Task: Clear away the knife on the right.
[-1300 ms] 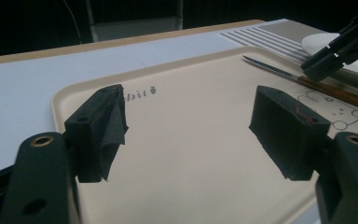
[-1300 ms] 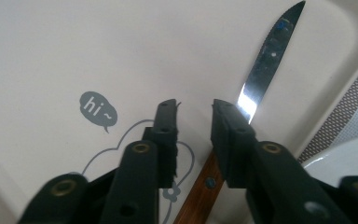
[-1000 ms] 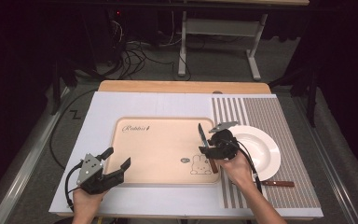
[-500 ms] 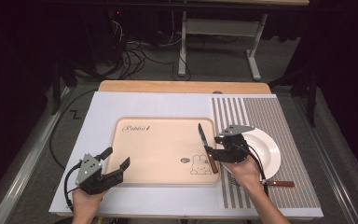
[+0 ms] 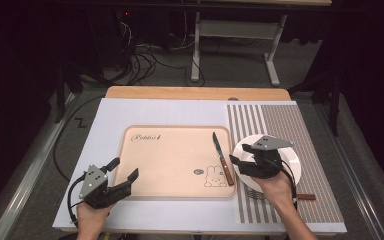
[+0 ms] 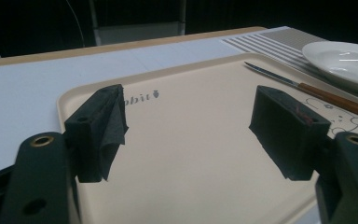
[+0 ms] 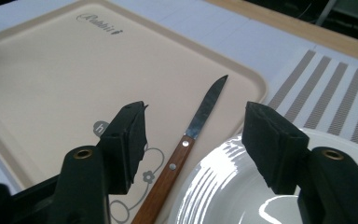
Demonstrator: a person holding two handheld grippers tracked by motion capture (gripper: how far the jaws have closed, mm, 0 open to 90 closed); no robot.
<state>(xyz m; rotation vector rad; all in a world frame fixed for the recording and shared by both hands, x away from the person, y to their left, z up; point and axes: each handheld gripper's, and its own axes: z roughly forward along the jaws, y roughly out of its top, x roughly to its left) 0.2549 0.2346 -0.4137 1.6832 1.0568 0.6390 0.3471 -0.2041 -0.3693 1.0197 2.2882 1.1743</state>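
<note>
- The tray (image 5: 175, 155) bears the word "Rabbit" in dark cursive script near its far left corner; the right gripper view shows it whole, with a small dark mark just after the last letter.
- In the left gripper view one of the jaws covers the start of that word, so it reads "bit".
- A small round dark mark with a pale letter, apparently "h", is printed on the tray beside a rabbit drawing; it is partly hidden.

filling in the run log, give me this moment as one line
knife: lying on tray, right side | right gripper: jaws just opening, nothing between them, over plate | left gripper: open, empty, at tray's near-left corner
</note>
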